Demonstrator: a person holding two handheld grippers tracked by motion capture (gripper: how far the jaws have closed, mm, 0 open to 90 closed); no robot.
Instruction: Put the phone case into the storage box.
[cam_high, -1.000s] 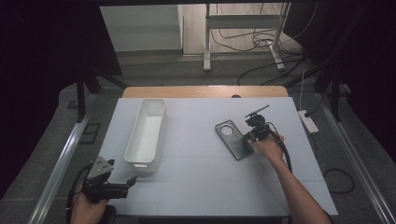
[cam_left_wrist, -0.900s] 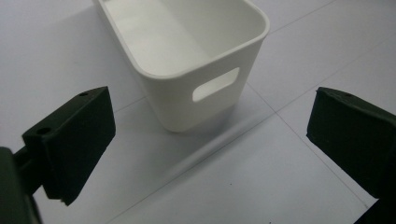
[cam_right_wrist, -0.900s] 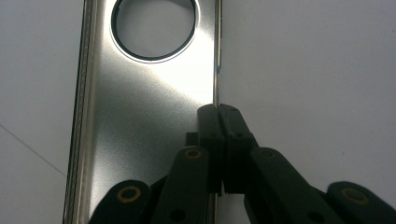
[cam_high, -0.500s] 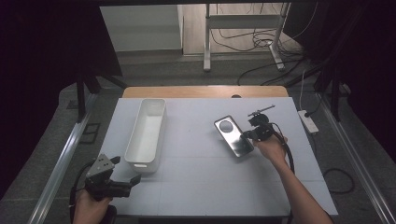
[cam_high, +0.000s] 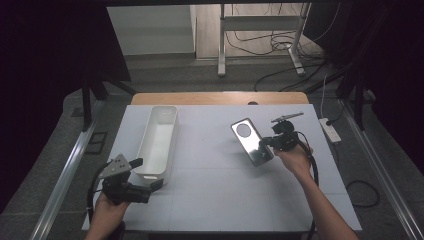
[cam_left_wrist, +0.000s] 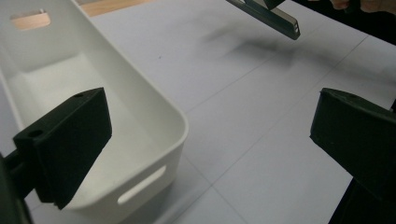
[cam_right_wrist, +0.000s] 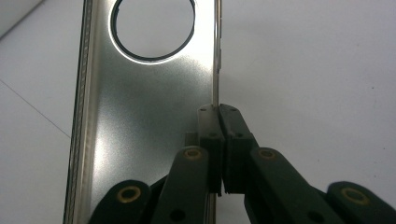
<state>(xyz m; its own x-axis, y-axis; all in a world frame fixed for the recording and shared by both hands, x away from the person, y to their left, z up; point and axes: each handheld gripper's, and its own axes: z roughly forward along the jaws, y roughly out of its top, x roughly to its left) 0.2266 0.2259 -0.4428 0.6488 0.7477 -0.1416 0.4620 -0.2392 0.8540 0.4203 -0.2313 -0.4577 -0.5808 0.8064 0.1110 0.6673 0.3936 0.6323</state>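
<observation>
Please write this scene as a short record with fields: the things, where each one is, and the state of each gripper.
held thing: phone, silver back with a round camera ring, lifted above the table, tilted
right gripper: shut on the phone's edge
left gripper: open, nothing between the jaws, at the near end of the bin
bin: white, long, with nothing inside it, on the left half of the table
phone and bin: apart, the phone to the right of the bin in the high view
</observation>
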